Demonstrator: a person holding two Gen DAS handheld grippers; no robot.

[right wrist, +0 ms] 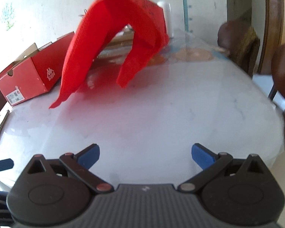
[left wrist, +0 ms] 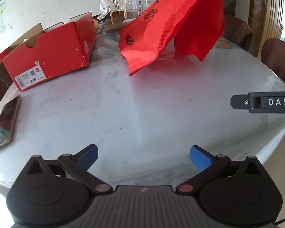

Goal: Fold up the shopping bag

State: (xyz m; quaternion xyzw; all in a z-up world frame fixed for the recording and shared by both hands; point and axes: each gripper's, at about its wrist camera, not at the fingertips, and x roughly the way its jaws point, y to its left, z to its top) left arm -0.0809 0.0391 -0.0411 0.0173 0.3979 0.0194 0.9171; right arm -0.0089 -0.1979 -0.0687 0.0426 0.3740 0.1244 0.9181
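The red shopping bag (left wrist: 172, 32) with black lettering and a cut-out handle arches over the far middle of the white marble table (left wrist: 123, 104). Its lower edge touches the tabletop and nothing visibly holds it. In the right wrist view the bag (right wrist: 108, 38) is motion-blurred, bent like a hoop. My left gripper (left wrist: 143, 155) hovers open over the near table edge, well short of the bag. My right gripper (right wrist: 145, 153) is open too, with nothing between its blue pads. A black finger of the right gripper (left wrist: 239, 102) enters the left wrist view from the right.
An open red shoe box (left wrist: 51, 55) stands at the left rear. A phone (left wrist: 5, 121) lies at the left edge. Glass jars and cups (left wrist: 127, 1) stand on a tray behind the bag. Brown chairs (left wrist: 277, 60) line the right side of the rounded table.
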